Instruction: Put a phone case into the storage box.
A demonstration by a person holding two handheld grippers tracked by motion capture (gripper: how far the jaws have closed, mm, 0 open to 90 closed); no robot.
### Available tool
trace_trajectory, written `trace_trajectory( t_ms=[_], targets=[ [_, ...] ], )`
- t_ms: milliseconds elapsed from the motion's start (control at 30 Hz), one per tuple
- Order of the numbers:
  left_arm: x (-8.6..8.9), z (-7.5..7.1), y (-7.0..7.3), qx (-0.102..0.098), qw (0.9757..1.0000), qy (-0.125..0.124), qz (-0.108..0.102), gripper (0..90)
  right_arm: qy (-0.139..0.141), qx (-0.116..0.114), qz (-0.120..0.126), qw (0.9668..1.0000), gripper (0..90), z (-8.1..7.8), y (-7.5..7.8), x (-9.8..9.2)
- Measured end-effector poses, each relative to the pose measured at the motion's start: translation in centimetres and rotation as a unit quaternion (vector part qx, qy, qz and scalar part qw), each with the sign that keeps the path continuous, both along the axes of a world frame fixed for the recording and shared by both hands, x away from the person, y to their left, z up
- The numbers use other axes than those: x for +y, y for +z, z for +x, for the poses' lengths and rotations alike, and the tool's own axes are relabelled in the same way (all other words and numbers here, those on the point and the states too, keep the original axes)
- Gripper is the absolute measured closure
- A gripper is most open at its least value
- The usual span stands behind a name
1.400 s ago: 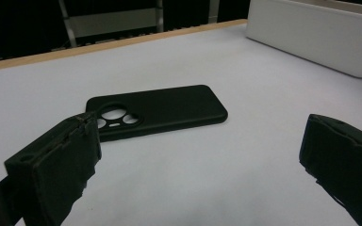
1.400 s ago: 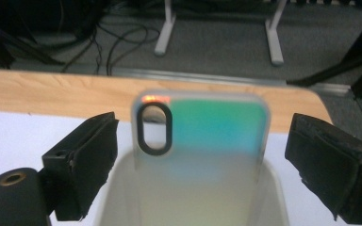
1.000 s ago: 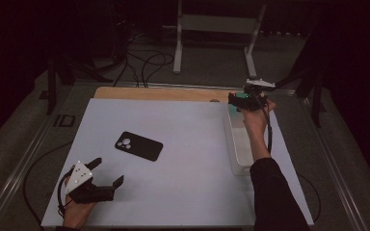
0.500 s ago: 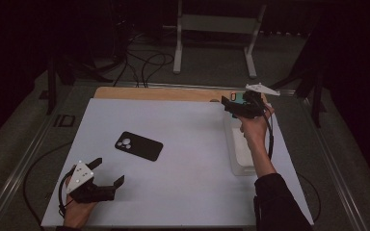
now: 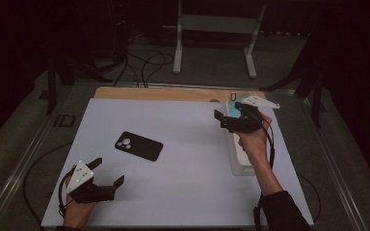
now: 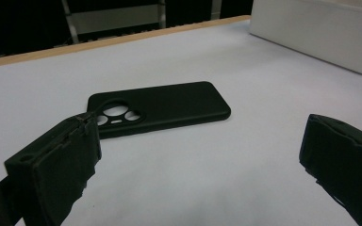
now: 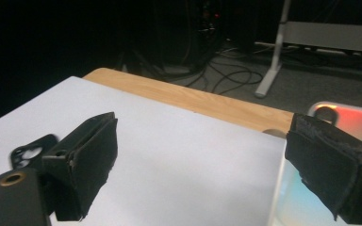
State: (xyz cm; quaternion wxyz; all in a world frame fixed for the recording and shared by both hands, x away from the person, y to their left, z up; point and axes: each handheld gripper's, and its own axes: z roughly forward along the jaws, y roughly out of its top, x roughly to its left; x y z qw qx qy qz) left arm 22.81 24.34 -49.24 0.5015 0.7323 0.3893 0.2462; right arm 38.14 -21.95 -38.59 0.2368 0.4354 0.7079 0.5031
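Grippers are both wide open and hold nothing. The left gripper (image 5: 110,174) sits near the front left corner of the tabletop (image 5: 188,144), with the black phone case (image 5: 138,146) lying flat just beyond it. The right gripper (image 5: 227,118) hangs over the white tray (image 5: 239,168) by the right edge.

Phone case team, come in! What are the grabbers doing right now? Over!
Left gripper open, near table corner. Right gripper open, above white tray. Black phone case lying flat mid-table, untouched. Nothing between it and the left gripper.
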Motion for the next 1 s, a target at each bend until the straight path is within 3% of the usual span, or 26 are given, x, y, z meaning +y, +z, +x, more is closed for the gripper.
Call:
trace_trajectory(
  t_ms=[200,567,767,1000],
  targets=[
    [-0.1,0.0,0.0,0.002,1.0000,-0.001,0.001,0.3,0.013,0.003,0.011,0.9998,10.0,-1.0,-0.6,0.2],
    [-0.1,0.0,0.0,0.001,1.0000,-0.001,-0.001,0.3,0.071,-0.004,-0.002,0.9975,10.0,-2.8,-1.7,2.2],
    [-0.1,0.0,0.0,0.003,1.0000,0.000,0.000,0.3,0.096,-0.010,-0.006,0.9953,10.0,-3.1,-1.9,3.3],
    [-0.2,0.0,-0.1,0.003,1.0000,-0.001,0.003,0.3,0.120,0.006,-0.005,0.9927,9.9,-2.8,-2.4,4.5]
  ],
)
